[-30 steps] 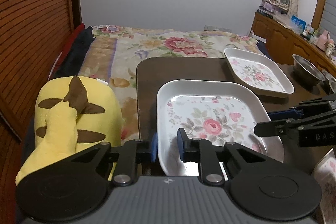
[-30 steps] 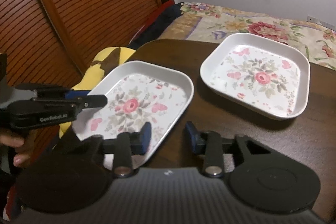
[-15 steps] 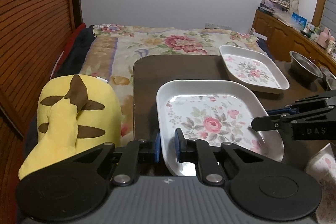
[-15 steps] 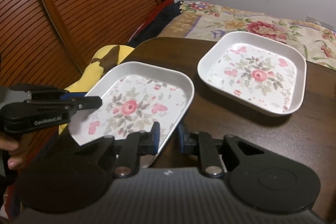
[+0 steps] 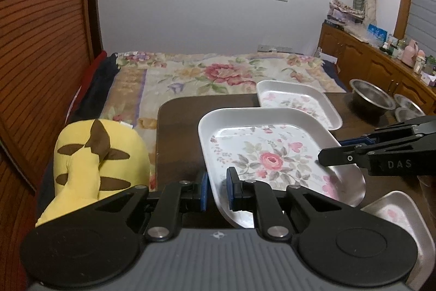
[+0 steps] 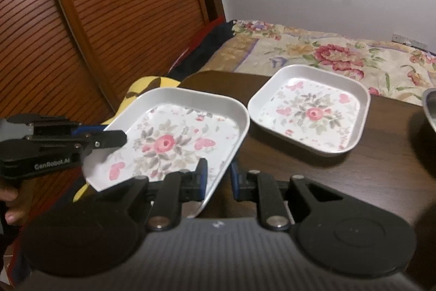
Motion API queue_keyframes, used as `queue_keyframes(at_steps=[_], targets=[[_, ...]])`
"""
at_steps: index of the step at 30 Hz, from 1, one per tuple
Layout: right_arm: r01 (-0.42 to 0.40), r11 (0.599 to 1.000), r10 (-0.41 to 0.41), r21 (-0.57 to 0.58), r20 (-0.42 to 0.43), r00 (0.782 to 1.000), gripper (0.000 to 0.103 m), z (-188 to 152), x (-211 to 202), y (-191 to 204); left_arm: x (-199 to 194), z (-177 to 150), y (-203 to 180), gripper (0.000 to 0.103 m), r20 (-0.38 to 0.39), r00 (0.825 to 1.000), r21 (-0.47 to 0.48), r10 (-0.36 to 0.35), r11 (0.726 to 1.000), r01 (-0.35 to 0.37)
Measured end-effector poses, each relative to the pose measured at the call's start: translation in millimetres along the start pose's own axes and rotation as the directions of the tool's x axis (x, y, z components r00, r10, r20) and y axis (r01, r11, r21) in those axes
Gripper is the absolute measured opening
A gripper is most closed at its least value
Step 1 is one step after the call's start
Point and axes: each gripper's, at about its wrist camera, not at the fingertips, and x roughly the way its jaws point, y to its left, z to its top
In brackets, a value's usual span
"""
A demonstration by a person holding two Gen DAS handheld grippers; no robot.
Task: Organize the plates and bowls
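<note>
Both grippers — left gripper [image 5: 217, 188] and right gripper [image 6: 218, 177] — are clamped on opposite rims of the near floral square plate [image 6: 174, 138], just beside the second floral plate [image 6: 310, 111] on the dark table [image 6: 368, 168].

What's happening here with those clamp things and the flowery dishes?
A person holds a clamp-like gripper in each hand. The left gripper and the right gripper are each shut on an opposite edge of one flowered plate, holding it together above the dark table. A second flowered plate sits on the table beyond it, with metal bowls further right. A yellow plush toy lies beside the table.
</note>
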Motion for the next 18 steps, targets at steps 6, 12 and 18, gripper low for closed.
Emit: queue_keyframes(at_steps=[6, 12, 18], targets=[[0.002, 1.000, -0.002, 0.012, 0.029, 1.000, 0.020, -5, -26, -8, -23, 3, -22, 0.015, 0.030, 0.999, 0.020, -0.012, 1.000, 0.012], [-0.001, 1.000, 0.001, 0.006, 0.050, 0.999, 0.020, -14, -52, -14, -43, 0, -48, 0.015, 0.046, 0.999, 0.053, -0.011, 0.999, 0.009], [0.000, 1.000, -0.001, 0.014, 0.062, 0.998, 0.020, -26, -72, -23, -54, -6, -70, 0.015, 0.053, 0.998, 0.078, -0.018, 0.997, 0.013]])
